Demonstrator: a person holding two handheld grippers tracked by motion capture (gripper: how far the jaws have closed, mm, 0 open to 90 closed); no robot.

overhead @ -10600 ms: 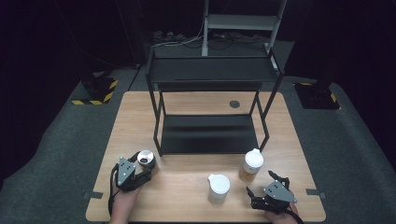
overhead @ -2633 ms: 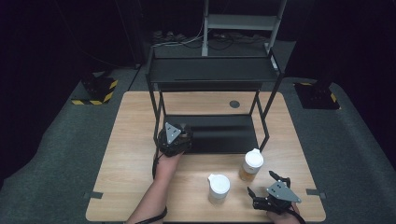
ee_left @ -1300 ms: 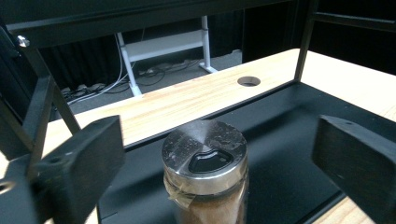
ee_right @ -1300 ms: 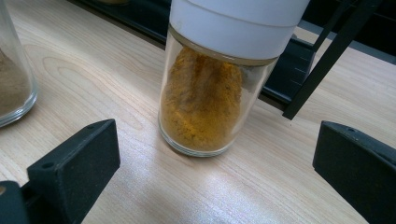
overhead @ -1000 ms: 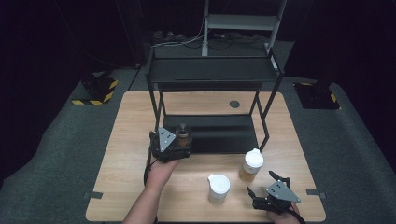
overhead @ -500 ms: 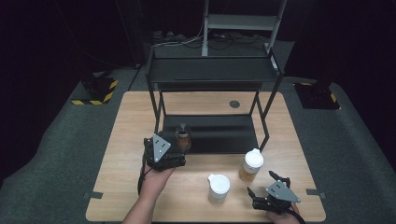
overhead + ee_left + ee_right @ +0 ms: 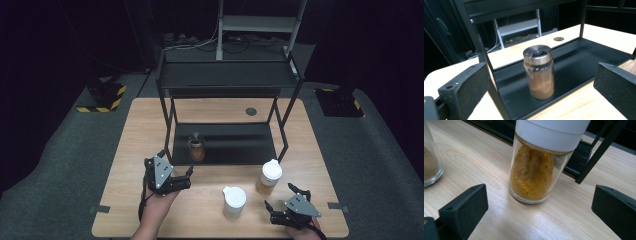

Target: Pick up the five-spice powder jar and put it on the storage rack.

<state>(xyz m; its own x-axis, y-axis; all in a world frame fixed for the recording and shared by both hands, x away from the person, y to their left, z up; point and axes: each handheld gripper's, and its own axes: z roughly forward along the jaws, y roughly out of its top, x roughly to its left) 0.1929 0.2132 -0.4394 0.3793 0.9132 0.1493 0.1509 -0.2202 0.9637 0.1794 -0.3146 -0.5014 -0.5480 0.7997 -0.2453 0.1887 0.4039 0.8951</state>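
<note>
We see the wooden table (image 7: 150,120) first, and on it the black two-level rack (image 7: 227,80), its lower shelf (image 7: 235,142) lying just above the tabletop. The brown spice jar (image 7: 196,148) stands upright on that shelf at about nine o'clock from the shelf's middle, its long axis vertical and its silver cap (image 7: 537,53) pointing up. In the left gripper view it sits just behind the rack's front left post (image 7: 487,67). The left gripper (image 7: 172,172) hovers at about seven o'clock from the jar, just clear of the shelf's front edge, jaws spread wide and empty. At five o'clock from the jar stand two white-capped jars: the yellow-powder jar (image 7: 269,177) and the nearer jar (image 7: 234,201), both upright. The right gripper (image 7: 286,197) rests at the table's five o'clock, jaws parted, facing the yellow-powder jar without touching it.
</note>
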